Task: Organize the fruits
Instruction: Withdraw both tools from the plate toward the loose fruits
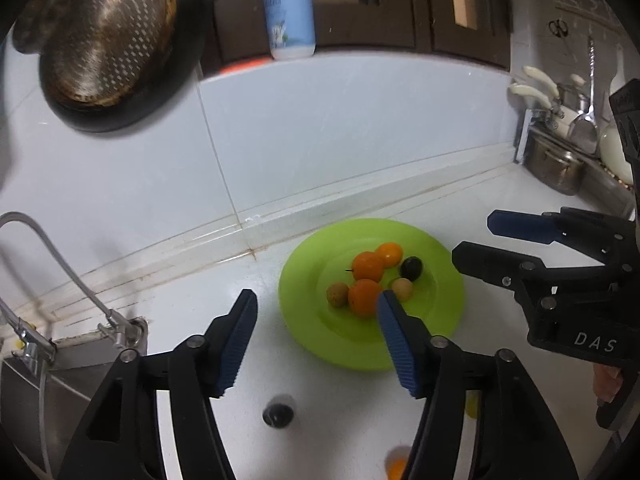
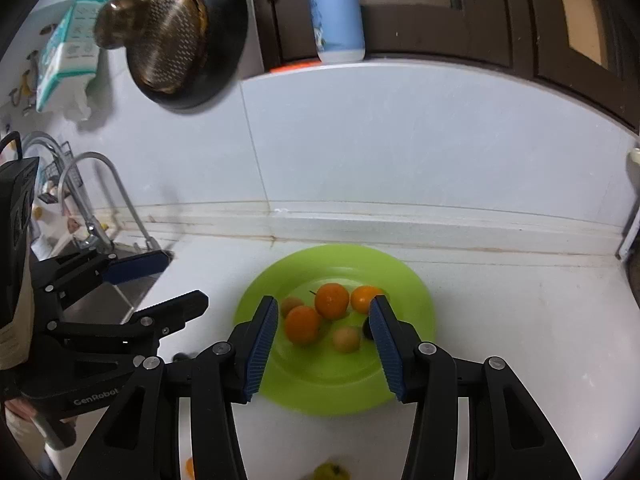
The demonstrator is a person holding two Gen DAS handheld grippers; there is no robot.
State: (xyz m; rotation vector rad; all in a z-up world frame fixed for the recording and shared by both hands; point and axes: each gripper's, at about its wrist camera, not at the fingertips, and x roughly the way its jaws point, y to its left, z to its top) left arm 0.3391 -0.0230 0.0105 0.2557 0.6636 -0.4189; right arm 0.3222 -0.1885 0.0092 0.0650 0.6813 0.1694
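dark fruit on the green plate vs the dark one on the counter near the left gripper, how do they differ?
Place: the dark plate fruit lies on the green plate among the oranges; the dark counter fruit lies alone on the white counter, off the plate.
Sharpness: the plate fruit shows a clear glossy skin; the counter fruit is blurred, so its surface is unclear.
Shared: both dark, roundish, neither gripped.

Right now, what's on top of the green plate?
On the green plate sit three oranges, two small tan fruits and one dark fruit. In the right wrist view the dark fruit is mostly hidden behind a finger; nothing can be seen under the fruits.
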